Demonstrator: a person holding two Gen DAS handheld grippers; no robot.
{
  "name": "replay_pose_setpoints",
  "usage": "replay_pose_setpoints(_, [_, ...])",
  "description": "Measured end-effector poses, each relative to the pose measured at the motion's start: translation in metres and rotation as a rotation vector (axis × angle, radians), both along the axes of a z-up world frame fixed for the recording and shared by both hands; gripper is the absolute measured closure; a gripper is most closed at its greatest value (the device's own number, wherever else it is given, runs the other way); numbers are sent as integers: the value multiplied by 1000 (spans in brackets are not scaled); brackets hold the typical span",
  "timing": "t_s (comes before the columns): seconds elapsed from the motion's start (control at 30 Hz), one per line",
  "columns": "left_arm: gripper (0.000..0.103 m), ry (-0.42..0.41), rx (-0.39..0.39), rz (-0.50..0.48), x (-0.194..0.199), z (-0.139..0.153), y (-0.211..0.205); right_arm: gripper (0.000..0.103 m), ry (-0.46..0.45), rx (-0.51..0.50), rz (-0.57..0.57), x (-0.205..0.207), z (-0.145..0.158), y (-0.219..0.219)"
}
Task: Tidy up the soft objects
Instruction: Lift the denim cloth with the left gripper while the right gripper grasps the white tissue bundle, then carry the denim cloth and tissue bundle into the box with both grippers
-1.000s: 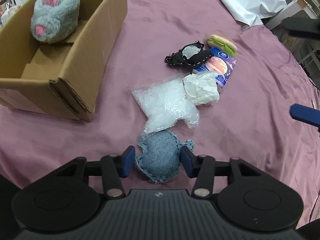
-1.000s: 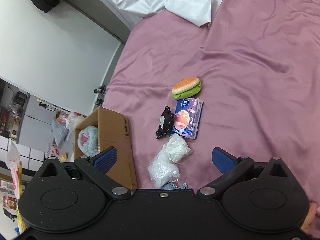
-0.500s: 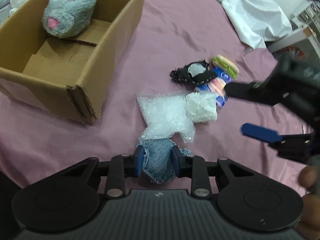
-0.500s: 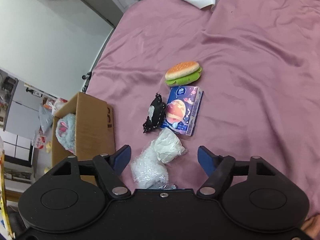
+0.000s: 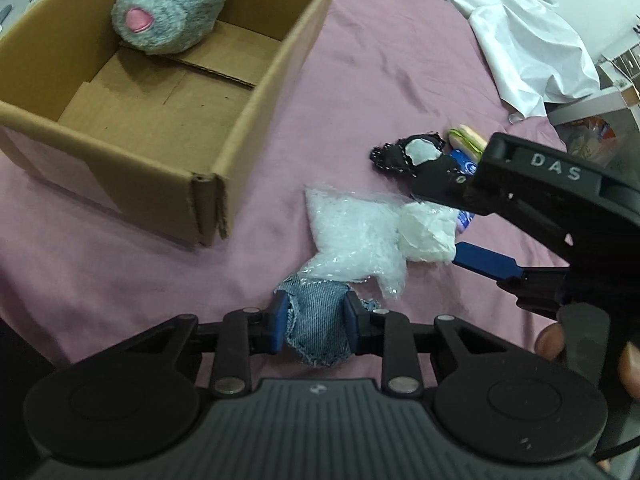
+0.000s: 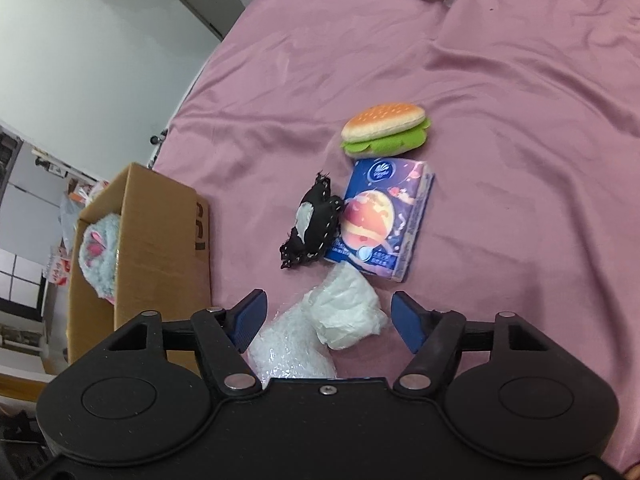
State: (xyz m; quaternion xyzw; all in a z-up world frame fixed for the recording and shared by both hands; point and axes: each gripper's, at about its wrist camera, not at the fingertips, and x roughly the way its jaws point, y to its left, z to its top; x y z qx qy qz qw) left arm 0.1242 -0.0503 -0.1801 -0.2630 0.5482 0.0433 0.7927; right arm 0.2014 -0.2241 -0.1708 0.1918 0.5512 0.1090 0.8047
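My left gripper [image 5: 315, 326] is clenched on the denim pouch [image 5: 316, 330], its blue pads pressed into both sides so the cloth bunches between them. The pouch sits low over the pink cloth [image 5: 360, 80], its far edge touching the clear plastic bag [image 5: 352, 236]. My right gripper [image 6: 327, 322] is spread wide and holds nothing; it hangs over the white wad [image 6: 348, 314], which lies between its open fingers but is not touched by them, as far as I can tell.

Beyond the wad, in the right wrist view, lie the tissue pack [image 6: 380, 220], the small black pouch [image 6: 314, 224] touching its left edge, and the toy burger [image 6: 384, 130] just past the pack. The cardboard box [image 5: 248, 128] stands to my left, well apart from this cluster, and holds only the grey plush slipper [image 5: 172, 4] at its far end.

I judge the job as barely begun: one thing boxed, one in my left grip on its way, and five left on the cloth: bag, wad, black pouch, tissues and burger. The wad looks like my right gripper's next pick.
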Motion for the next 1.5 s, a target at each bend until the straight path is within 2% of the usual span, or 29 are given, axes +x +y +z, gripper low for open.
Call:
replay_pose_setpoints(0.03, [75, 2, -2, 3, 1, 0, 0, 35, -4, -10, 4, 0, -1, 3])
replay_pose_setpoints(0.1, [75, 3, -4, 5, 2, 1, 1, 44, -22, -30, 11, 1, -1, 8])
replay_pose_setpoints(0.13, [75, 5, -6, 7, 1, 1, 2, 60, -24, -42, 16, 2, -1, 11])
replay_pose_setpoints(0.17, [75, 6, -8, 11, 1, 1, 2, 62, -18, -52, 20, 3, -2, 13])
replay_pose_setpoints(0.23, [75, 9, -9, 18, 0, 2, 4, 63, -7, -69, 21, 1, -2, 14])
replay_pose_setpoints(0.33, [75, 12, -8, 27, -1, 3, 5, 63, -45, -94, 31, -5, 7, 16])
replay_pose_setpoints(0.67, [75, -7, 6, 7, -9, 19, -7, 63, -106, -55, -4, -21, 38, 5])
replay_pose_setpoints(1.1, [75, -106, 67, -19, -26, 67, -22, 62, -217, 26, -4, -38, 78, -8])
replay_pose_setpoints(1.5, [75, -181, 128, 22, -28, 102, -2, 62, -285, 62, 15, -52, 100, -10])
